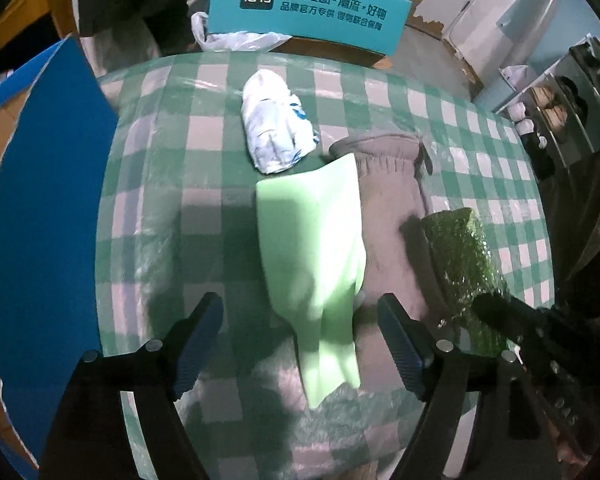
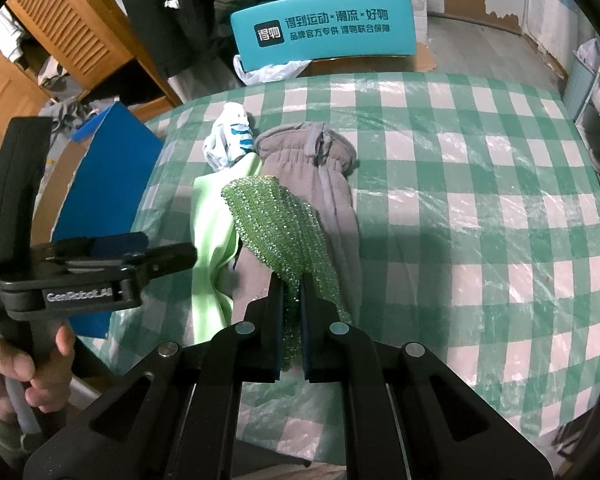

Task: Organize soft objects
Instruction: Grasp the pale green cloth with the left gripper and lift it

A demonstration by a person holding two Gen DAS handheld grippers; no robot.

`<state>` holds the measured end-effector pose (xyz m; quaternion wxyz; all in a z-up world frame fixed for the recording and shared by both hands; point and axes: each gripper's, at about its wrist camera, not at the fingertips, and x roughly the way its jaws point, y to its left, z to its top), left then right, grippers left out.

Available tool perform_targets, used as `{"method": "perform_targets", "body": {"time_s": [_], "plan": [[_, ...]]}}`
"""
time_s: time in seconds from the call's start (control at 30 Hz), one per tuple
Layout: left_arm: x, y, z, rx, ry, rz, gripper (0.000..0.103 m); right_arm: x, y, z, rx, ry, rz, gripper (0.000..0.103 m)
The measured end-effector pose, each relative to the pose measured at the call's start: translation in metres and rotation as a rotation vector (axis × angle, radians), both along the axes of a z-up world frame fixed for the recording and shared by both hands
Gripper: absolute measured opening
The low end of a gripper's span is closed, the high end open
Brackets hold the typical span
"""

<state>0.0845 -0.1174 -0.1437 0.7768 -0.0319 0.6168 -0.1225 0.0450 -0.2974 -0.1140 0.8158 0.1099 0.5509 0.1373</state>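
Observation:
A light green cloth (image 1: 312, 248) lies lengthwise on the checked table (image 1: 172, 160), partly over a grey glove (image 1: 388, 184). My left gripper (image 1: 298, 302) hovers over the cloth's near end, open, with both pads clear of the fabric. A rolled white and blue item (image 1: 276, 128) sits just beyond them. My right gripper (image 2: 291, 280) is shut on a sparkly green mesh cloth (image 2: 276, 224), which hangs over the grey glove (image 2: 332, 184) next to the light green cloth (image 2: 212, 216). The left gripper (image 2: 152, 252) shows at the left, held by a hand.
A teal box (image 1: 308, 4) with a plastic bag stands behind the table's far edge. A blue cardboard box (image 1: 40, 200) is against the left side. A shelf with small items (image 1: 560, 112) stands at the right. A wooden cabinet (image 2: 60, 40) is at the back left.

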Motion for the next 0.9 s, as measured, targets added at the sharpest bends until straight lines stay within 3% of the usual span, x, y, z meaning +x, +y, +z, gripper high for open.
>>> {"method": "perform_targets", "body": {"time_s": [0.53, 0.57, 0.63, 0.67, 0.7, 0.9], "plan": [[0.021, -0.006, -0.032, 0.017, 0.056, 0.020, 0.081, 0.009, -0.006, -0.005, 0.017, 0.014, -0.010, 0.006], [0.022, -0.006, -0.033, 0.015, 0.058, 0.021, 0.078, 0.010, -0.005, -0.005, 0.018, 0.014, -0.008, 0.006], [0.021, -0.005, -0.035, 0.008, 0.064, 0.019, 0.062, 0.010, -0.004, -0.005, 0.019, 0.015, -0.006, 0.006], [0.022, -0.004, -0.036, 0.005, 0.070, 0.017, 0.047, 0.011, -0.003, -0.005, 0.019, 0.016, -0.005, 0.006], [0.021, -0.003, -0.037, 0.003, 0.077, 0.017, 0.039, 0.011, -0.003, -0.005, 0.019, 0.016, -0.004, 0.006], [0.015, -0.002, -0.029, -0.002, 0.060, 0.002, 0.021, 0.012, 0.000, -0.003, 0.010, 0.012, -0.002, 0.006]]}}
